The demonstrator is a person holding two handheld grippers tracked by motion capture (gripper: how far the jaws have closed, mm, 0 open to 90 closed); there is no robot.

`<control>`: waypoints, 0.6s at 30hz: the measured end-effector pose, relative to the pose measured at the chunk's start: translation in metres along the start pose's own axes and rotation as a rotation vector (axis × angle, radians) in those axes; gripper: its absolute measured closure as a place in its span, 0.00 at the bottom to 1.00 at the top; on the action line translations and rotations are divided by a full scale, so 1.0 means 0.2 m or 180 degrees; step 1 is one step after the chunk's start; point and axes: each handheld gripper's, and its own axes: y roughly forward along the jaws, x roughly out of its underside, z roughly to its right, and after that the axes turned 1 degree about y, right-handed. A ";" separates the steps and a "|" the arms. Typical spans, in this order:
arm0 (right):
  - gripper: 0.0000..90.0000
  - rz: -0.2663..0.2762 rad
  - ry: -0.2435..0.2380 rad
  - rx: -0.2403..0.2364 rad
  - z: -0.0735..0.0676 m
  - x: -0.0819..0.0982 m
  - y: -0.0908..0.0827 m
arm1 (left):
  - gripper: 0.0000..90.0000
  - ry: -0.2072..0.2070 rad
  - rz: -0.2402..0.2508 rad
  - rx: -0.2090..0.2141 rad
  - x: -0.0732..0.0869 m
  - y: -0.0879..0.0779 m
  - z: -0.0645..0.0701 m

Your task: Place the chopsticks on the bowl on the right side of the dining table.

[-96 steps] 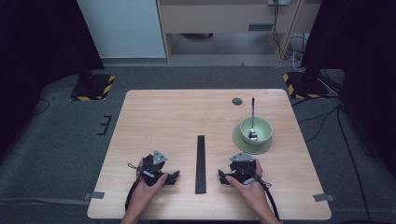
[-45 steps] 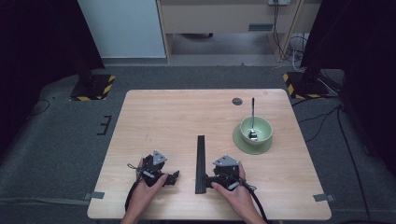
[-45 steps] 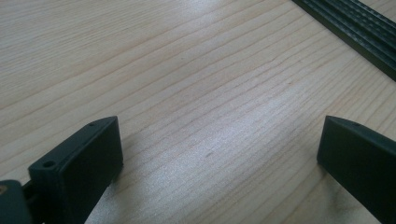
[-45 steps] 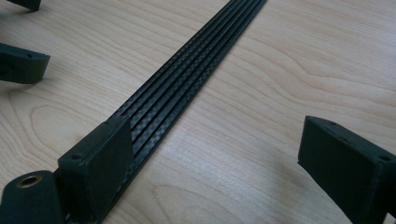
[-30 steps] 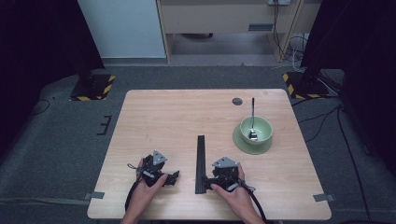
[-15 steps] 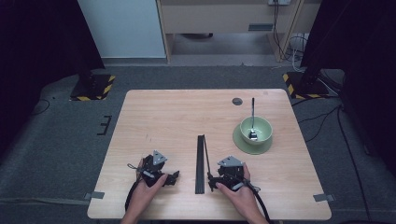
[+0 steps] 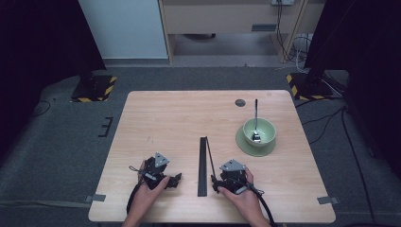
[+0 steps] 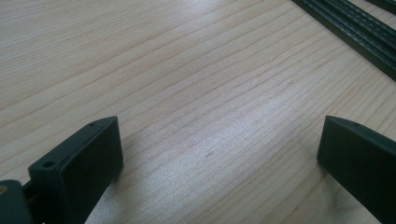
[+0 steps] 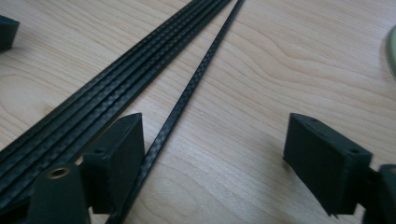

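right tongs (image 7: 216,183) shifted toward the black strips (image 7: 203,165), one thin strip (image 9: 187,95) splayed out, jaws just closing

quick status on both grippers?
Left gripper: open, empty.
Right gripper: open, jaws just closing around one thin black strip, not gripping it.

Your left gripper (image 7: 176,179) rests low at about seven o'clock, jaws spread wide and pointing toward three o'clock. Your right gripper (image 7: 215,183) sits at five o'clock, pointing toward nine; its jaws have just been closing yet stand apart, pressing on nothing.
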 end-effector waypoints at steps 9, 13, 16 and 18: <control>0.48 0.0026 0.0139 0.0089 0.10 0.02 -0.03 | 0.00 0.0001 0.0000 0.0000 0.00 0.00 0.00; 0.58 0.0033 0.0165 0.0115 0.13 0.02 -0.04 | 0.00 0.0001 0.0000 0.0000 0.00 0.00 0.00; 0.66 0.0044 0.0141 0.0100 0.14 0.03 -0.05 | 0.00 0.0002 -0.0001 0.0000 0.00 0.00 0.00; 0.73 0.0051 0.0130 0.0067 0.14 0.03 -0.05 | 0.00 0.0001 0.0000 0.0000 0.00 0.00 0.00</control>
